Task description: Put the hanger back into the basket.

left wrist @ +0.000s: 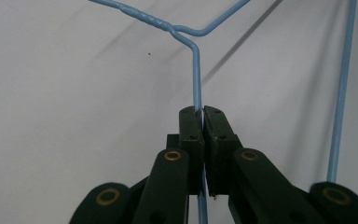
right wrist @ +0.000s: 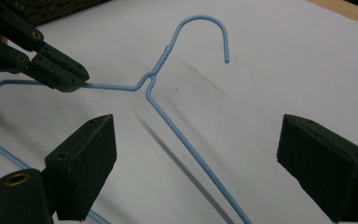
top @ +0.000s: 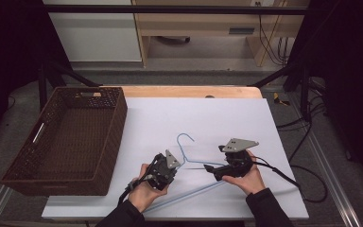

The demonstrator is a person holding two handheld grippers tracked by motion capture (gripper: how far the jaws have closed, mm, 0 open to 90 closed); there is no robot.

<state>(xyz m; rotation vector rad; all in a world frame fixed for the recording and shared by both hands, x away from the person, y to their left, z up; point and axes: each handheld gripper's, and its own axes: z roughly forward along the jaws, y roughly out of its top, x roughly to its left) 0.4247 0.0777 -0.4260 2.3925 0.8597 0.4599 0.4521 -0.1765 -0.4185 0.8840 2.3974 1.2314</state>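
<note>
A blue wire hanger lies low over the white board, hook pointing away from me. My left gripper is shut on the hanger's shoulder wire just below the twisted neck; in the left gripper view the jaws pinch the wire. My right gripper is to the right, pointing left at the hanger. In the right gripper view its jaws stand wide, the hanger's other shoulder wire runs between them untouched, and the left gripper shows at upper left.
A dark brown wicker basket with nothing in it stands at the board's left side. The wooden table edge runs behind the board. Cables trail off the right edge.
</note>
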